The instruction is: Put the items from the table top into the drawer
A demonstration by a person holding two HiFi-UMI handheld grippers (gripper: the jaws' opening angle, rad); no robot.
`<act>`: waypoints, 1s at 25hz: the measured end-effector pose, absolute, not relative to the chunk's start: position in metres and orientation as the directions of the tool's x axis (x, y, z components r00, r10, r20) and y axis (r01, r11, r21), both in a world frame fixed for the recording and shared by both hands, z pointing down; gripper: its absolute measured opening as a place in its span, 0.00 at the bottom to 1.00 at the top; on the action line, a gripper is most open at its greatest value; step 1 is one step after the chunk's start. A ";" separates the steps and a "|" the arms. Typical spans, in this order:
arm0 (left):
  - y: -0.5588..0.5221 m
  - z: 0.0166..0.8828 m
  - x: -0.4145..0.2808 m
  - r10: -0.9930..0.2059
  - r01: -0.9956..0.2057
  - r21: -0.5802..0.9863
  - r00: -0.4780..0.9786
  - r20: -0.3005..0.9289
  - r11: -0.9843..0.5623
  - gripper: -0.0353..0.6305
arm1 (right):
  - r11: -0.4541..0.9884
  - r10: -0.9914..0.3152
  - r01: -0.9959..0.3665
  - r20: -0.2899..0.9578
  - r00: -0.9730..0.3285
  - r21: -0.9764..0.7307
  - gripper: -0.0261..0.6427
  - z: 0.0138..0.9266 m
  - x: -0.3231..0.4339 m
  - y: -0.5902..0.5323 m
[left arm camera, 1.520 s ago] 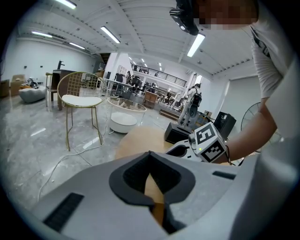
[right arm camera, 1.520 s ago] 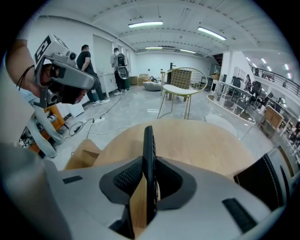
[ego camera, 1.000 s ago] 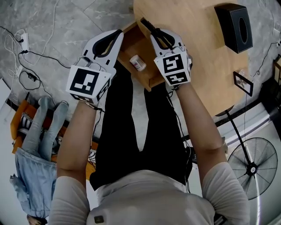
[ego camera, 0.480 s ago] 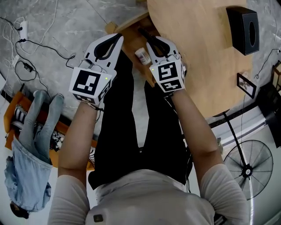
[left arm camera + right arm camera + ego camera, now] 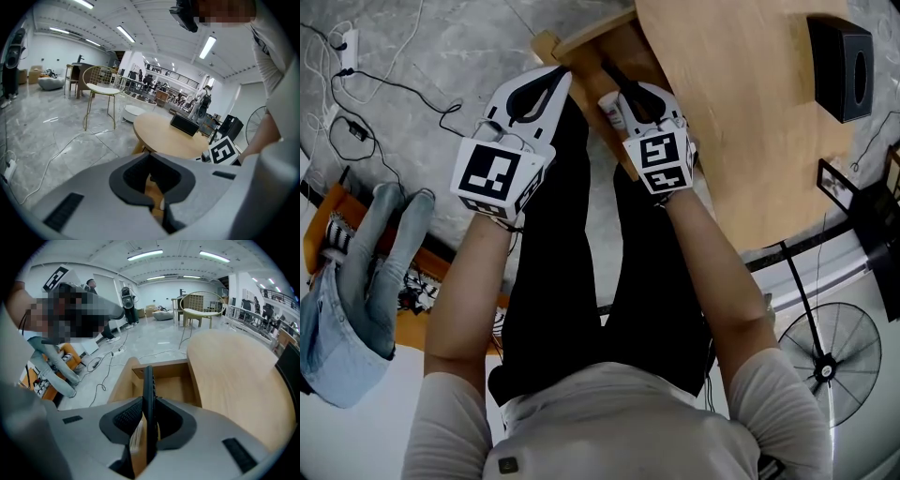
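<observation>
My right gripper is shut on a slim black remote, held edge-up. It points steeply down into the open wooden drawer under the round table. A small white bottle lies in the drawer, right beside the gripper's left side, partly hidden by it. My left gripper hovers at the drawer's left edge, shut with nothing between its fingers. In the left gripper view the table and the right gripper's marker cube show beyond the jaws.
A black tissue box and a small picture frame stand on the table's far side. A floor fan is at the right. Cables and a pile of denim clothes lie on the floor at the left.
Both grippers have sunk and moved in over the drawer. The right one, still holding the remote, now partly covers the white bottle. The head view has shifted, so drawer and table sit higher.
</observation>
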State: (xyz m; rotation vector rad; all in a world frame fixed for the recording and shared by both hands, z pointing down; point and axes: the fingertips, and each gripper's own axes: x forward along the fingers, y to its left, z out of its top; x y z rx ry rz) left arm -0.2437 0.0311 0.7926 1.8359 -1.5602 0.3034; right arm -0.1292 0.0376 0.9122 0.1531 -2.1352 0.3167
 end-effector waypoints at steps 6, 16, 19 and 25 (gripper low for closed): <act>0.032 0.796 -0.241 -0.770 -0.934 0.356 0.249 0.587 -0.031 0.07 | 0.950 -0.004 -0.265 0.840 -0.543 -0.167 0.19 0.920 -0.129 0.040; 0.038 0.798 -0.236 -0.763 -0.934 0.356 0.256 0.593 -0.037 0.07 | 0.934 0.000 -0.307 0.857 -0.515 -0.185 0.20 0.934 -0.121 0.045; 0.038 0.797 -0.234 -0.764 -0.935 0.354 0.256 0.592 -0.039 0.07 | 0.932 -0.003 -0.312 0.854 -0.520 -0.186 0.20 0.931 -0.120 0.044; 0.033 0.776 -0.231 -0.770 -0.939 0.341 0.249 0.587 -0.044 0.07 | 0.931 -0.019 -0.316 0.841 -0.540 -0.182 0.20 0.903 -0.118 0.039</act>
